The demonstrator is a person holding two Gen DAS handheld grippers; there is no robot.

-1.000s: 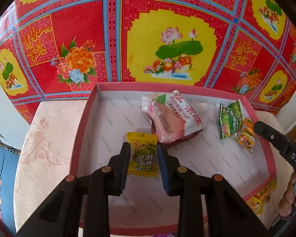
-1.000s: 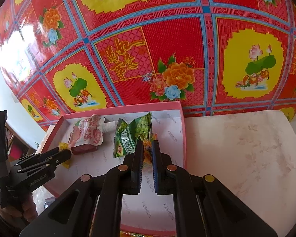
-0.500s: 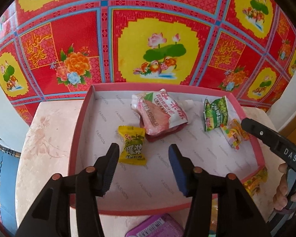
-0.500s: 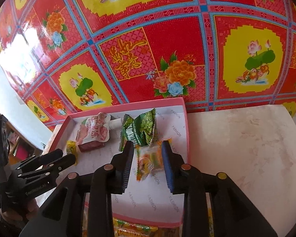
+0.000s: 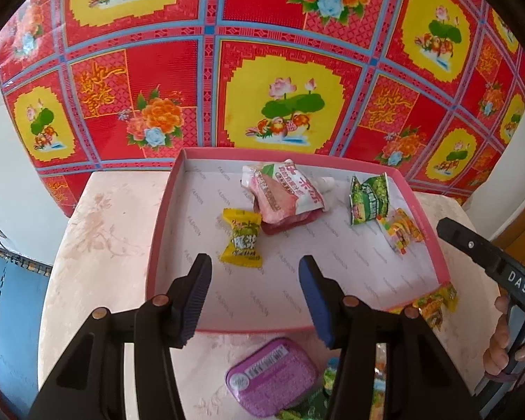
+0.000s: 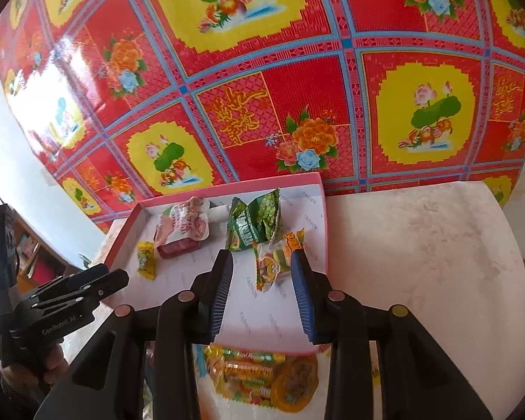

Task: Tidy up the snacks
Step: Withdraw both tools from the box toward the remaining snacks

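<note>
Tray (image 5: 164, 231): one, pink rim, white liner printed "FASHION" over and over; sits on the table (image 5: 98, 231).
Snacks in tray: four, all lying flat on the liner.
Yellow candy (image 5: 242, 238): one, twist-wrapped, green fruit picture; left of centre, just beside the pouch.
Pouch (image 5: 283, 192): one, white and pink, red Chinese characters, white spout at far end; it lies on a dark red packet, toward the tray's back wall.
Green pack (image 5: 369, 197): one, crumpled, grape picture, white lettering not readable; right rear of tray.
Clear candy pack (image 6: 274, 266): one, multicoloured sweets inside; touching the green pack's near edge.
Snacks outside tray: purple tin (image 5: 273, 374) with barcode label, one; yellow-orange packs (image 6: 259, 374) in a heap at the tray's near edge, count not clear.
Left gripper (image 5: 255, 301): fingers parted, nothing between them; above the tray's near part, yellow candy just beyond the tips.
Right gripper (image 6: 262, 288): fingers have just been opening; clear candy pack lies between them, pads not pressing it.
Writing on tools: "DAS" on the right gripper's body, "GenRobot.AI" on the left's.
Backdrop: red and yellow floral cloth (image 5: 280, 87), gold Chinese characters.
</note>
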